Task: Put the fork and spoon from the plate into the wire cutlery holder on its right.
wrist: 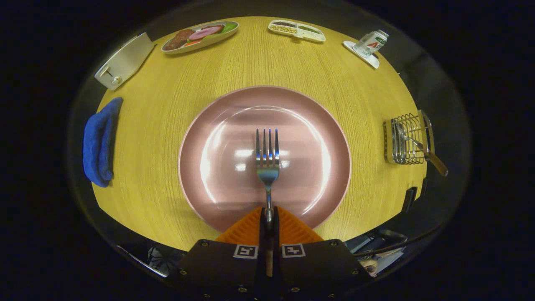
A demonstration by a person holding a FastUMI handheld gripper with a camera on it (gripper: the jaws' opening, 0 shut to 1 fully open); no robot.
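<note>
With its orange fingers pressed together on the fork handle, tines pointing far over the pink plate, the tool has the wire cutlery holder well off to its right on the table.

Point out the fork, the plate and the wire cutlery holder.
fork (267, 161): gripper view, base of its tines.
plate (217, 125): gripper view, bare rim.
wire cutlery holder (411, 125): gripper view, wire wall.
</note>
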